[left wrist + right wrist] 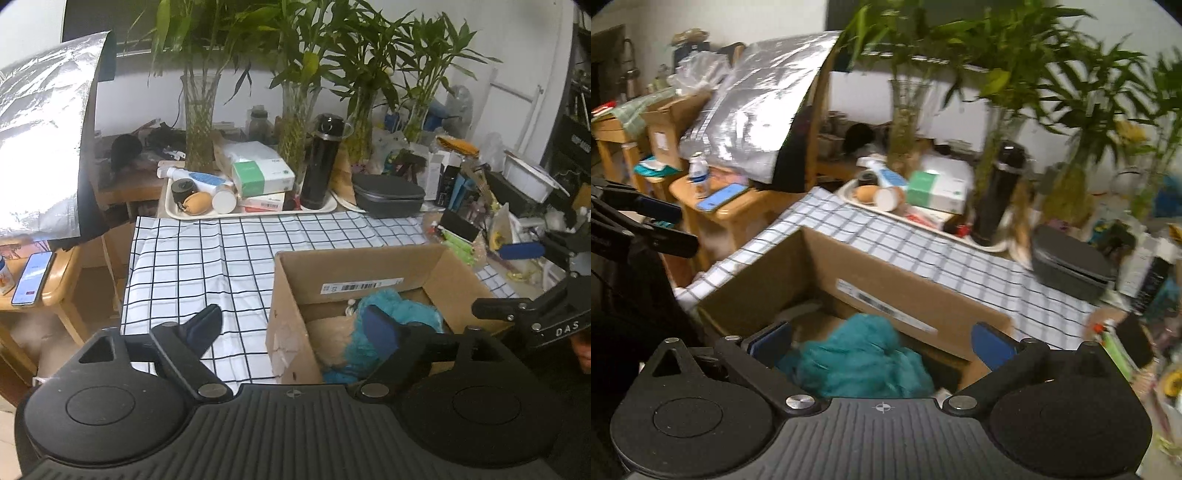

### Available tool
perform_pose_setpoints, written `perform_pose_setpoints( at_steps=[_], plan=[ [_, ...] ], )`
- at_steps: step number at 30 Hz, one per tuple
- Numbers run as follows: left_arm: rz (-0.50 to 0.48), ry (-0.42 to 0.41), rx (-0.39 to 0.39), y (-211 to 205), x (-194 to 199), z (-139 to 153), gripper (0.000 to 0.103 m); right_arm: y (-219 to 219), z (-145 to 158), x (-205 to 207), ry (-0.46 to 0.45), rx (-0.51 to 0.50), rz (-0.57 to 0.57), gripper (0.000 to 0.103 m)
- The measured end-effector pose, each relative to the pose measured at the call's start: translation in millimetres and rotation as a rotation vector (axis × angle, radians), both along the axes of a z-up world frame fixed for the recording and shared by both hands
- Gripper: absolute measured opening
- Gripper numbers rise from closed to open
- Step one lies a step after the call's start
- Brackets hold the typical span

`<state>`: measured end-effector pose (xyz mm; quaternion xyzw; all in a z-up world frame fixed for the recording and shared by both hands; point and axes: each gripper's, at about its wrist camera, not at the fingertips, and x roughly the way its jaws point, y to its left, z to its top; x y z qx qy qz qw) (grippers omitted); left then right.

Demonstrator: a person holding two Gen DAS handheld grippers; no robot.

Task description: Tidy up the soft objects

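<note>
You are hovering both grippers over the cardboard box (354, 266) with the teal plush (864, 354) lying inside; your left gripper (295, 328) and right gripper (882, 343) are gaping empty, though blur is probably hiding detail; be lifting straight up, clearing the box walls.

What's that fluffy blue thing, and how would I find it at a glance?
Start at the table under the checked cloth. At its near right stands an open cardboard box. Inside lies a teal plush toy, the only shaggy, bright thing against the plain brown walls.
</note>
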<state>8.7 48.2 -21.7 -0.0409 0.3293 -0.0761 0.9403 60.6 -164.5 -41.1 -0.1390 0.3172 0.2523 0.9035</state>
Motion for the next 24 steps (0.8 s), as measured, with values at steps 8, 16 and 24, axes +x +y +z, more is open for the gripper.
perform_pose_setpoints(
  at_steps=[8, 16, 24],
  plan=[
    [0.002, 0.004, 0.012, -14.1, 0.8, -3.9, 0.103, -18.5, -4.9, -16.5, 0.043, -0.012, -0.103, 0.103],
    [0.021, 0.124, 0.095, -28.9, 6.1, -4.5, 0.103, -29.0, -15.1, -18.4, 0.155, -0.039, -0.232, 0.103],
    [-0.006, 0.207, 0.178, -38.2, 6.4, -14.3, 0.103, -38.6, -27.4, -19.4, 0.233, -0.076, -0.304, 0.103]
  ],
)
